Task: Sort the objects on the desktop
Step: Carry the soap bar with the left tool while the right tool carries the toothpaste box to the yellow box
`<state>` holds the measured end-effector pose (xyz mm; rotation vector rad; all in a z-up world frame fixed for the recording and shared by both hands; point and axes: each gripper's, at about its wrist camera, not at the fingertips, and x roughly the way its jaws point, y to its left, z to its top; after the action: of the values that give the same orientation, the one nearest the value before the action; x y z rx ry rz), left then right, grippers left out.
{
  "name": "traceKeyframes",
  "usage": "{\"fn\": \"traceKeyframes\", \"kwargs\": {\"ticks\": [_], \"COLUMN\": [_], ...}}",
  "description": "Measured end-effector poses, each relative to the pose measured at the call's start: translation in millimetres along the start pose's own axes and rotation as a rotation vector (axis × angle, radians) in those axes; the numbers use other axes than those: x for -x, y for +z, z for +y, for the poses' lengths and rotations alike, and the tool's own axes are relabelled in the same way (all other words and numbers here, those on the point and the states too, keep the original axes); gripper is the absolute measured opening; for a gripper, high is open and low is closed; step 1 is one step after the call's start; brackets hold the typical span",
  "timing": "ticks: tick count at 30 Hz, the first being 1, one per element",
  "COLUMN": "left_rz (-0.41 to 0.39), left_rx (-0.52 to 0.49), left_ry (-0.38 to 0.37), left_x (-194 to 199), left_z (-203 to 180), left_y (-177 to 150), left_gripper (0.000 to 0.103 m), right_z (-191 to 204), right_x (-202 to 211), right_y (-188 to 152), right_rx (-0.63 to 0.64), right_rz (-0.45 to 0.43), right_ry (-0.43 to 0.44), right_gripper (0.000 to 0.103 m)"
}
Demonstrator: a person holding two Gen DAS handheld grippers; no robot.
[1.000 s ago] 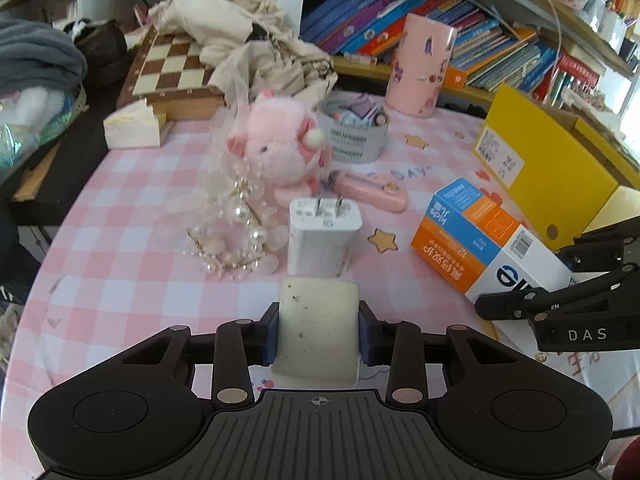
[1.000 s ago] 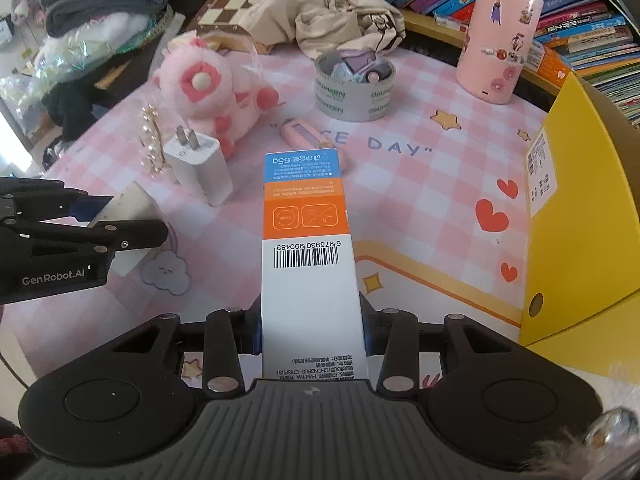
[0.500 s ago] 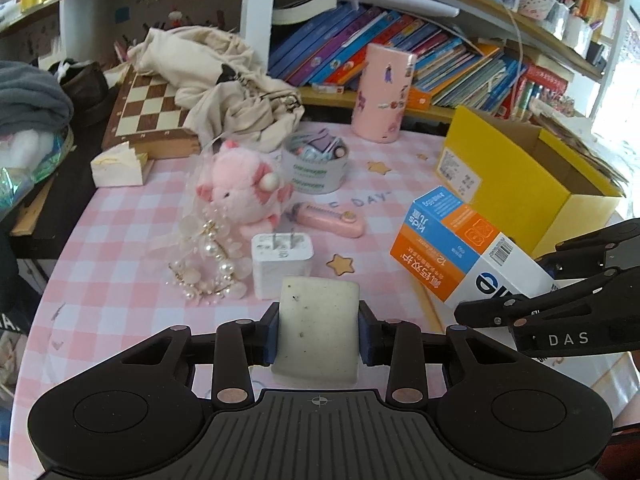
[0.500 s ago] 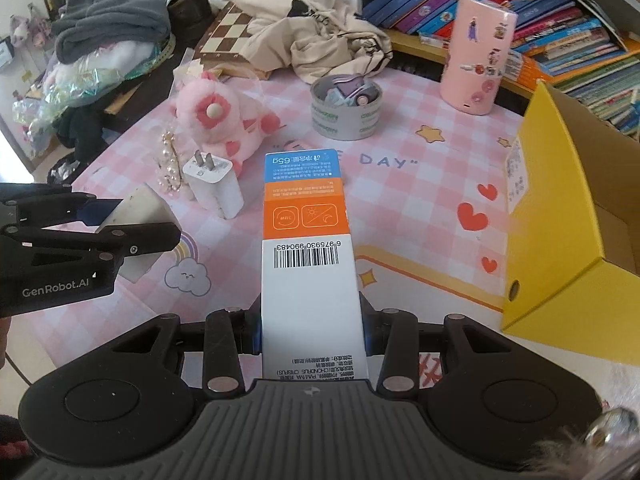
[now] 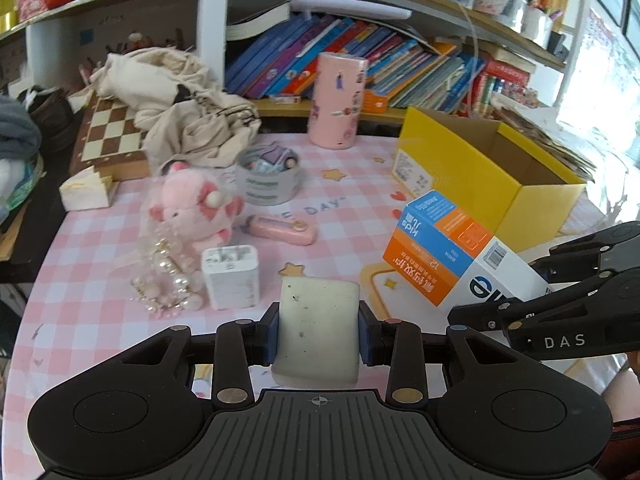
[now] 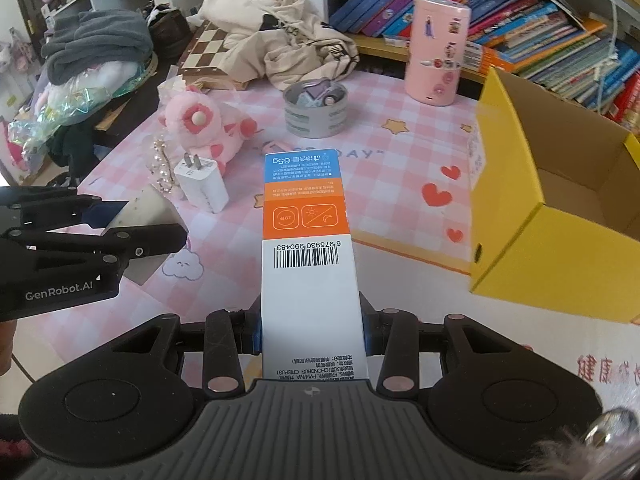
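Note:
My left gripper (image 5: 319, 338) is shut on a pale speckled eraser block (image 5: 318, 328) and holds it above the pink checked table (image 5: 92, 264). It also shows in the right wrist view (image 6: 140, 216). My right gripper (image 6: 313, 338) is shut on a long blue, orange and white carton (image 6: 306, 248), held above the table; the carton also shows in the left wrist view (image 5: 452, 252). An open yellow box (image 5: 480, 176) stands at the right, also in the right wrist view (image 6: 560, 216).
On the table lie a white charger plug (image 5: 231, 276), a pearl trinket (image 5: 168, 284), a pink plush (image 5: 196, 208), a pink case (image 5: 280, 230), a grey tape roll holding small items (image 5: 268, 178) and a pink cylinder (image 5: 338, 100). A chessboard (image 5: 106, 136) and cloth (image 5: 180, 108) lie behind.
Both grippers have risen and pulled back from the table with their objects still held. The yellow box's open inside has come into view.

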<state>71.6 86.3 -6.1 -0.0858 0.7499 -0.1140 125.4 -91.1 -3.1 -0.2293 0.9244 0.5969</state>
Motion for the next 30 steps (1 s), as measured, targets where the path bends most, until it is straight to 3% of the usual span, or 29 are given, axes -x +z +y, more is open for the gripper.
{"fn": "traceKeyframes", "kwargs": {"ticks": [20,30], "left_rz": [-0.018,-0.044], "left_rx": [-0.108,-0.121], "left_ry": [-0.063,-0.050], "left_x": [-2,1], "left_z": [-63,-96], "left_y": [17,33], "left_gripper": [0.035,0.035], "right_z": [-43,-75], "right_x": [35,62], "right_y": [-24,-22], "right_rx": [-0.081,-0.085], "right_rz": [-0.037,-0.097], "right_ry": [0.037,0.086], "right_gripper": [0.038,0.038]}}
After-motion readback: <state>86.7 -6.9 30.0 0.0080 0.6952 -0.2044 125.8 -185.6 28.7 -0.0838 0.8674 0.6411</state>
